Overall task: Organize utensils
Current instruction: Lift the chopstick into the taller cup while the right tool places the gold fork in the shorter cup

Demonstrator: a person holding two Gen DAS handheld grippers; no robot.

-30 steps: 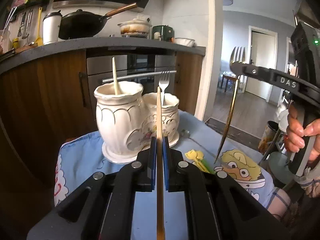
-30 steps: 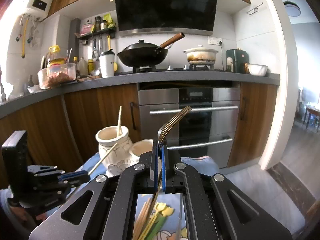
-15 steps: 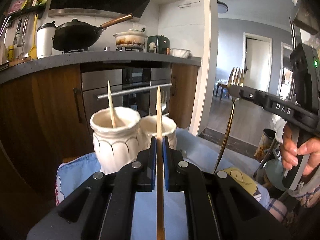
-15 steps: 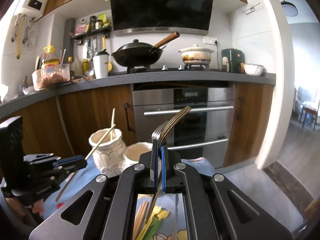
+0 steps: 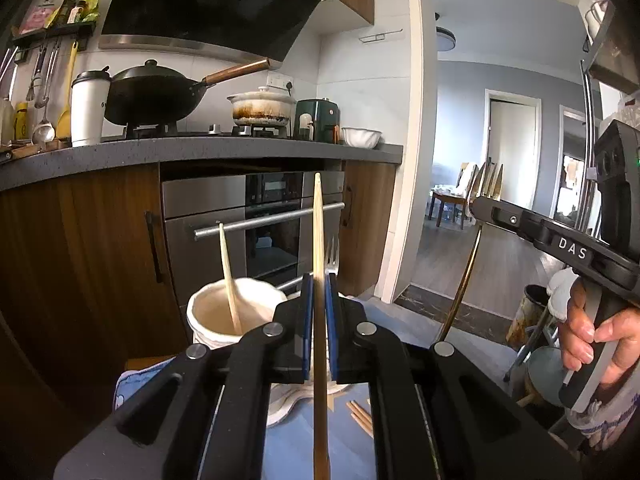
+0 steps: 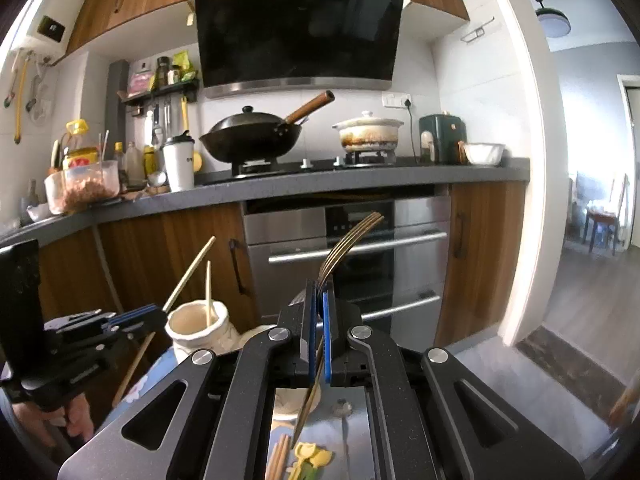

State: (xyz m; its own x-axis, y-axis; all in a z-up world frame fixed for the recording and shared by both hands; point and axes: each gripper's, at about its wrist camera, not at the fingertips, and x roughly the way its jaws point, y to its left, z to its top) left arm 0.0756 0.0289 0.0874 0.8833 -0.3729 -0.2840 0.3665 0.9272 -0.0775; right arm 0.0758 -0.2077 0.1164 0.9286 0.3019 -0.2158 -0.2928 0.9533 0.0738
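Observation:
My left gripper (image 5: 318, 280) is shut on a wooden chopstick (image 5: 319, 232) that points up, just right of and above a white ceramic holder (image 5: 208, 320) with one chopstick (image 5: 227, 268) in it. A silver fork (image 5: 331, 252) stands in a second holder, hidden behind the left gripper. My right gripper (image 6: 319, 286) is shut on a gold fork (image 6: 348, 240), tines up, held above the table. The right gripper (image 5: 476, 208) also shows at the right of the left wrist view. The left gripper (image 6: 160, 314) shows at the left of the right wrist view, beside the holder (image 6: 200, 322).
Loose chopsticks (image 6: 278, 456) and a yellow-green utensil (image 6: 310, 458) lie on the blue cartoon cloth (image 5: 348, 440) below the grippers. Behind stand the oven (image 6: 344, 256) and a counter with wok (image 6: 252, 140) and pot (image 6: 368, 132). A doorway opens at right.
Both grippers have risen with their utensils. The holders have dropped lower in both views, and the left chopstick now stands higher over the holder.

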